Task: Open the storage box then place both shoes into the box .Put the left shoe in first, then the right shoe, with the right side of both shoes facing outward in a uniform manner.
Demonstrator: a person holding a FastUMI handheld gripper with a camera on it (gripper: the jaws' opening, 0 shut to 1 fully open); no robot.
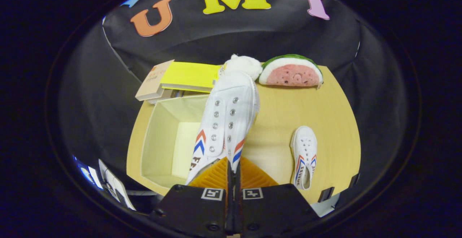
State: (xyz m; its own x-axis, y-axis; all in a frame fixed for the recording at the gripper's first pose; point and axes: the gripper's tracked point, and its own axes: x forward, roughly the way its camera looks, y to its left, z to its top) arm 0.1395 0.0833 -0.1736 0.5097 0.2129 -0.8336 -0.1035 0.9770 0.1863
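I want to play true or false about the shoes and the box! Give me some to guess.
1. The tool is shut on a white shoe. True.
2. The storage box is closed. False: it is open, and its yellow lid lies behind it.
3. Both shoes are already in the box. False: the other shoe lies on the wooden table, and the held one is in the air beside the box.
4. A watermelon plush toy sits at the far edge of the table. True.
5. The watermelon toy is inside the box. False: it rests on the table.
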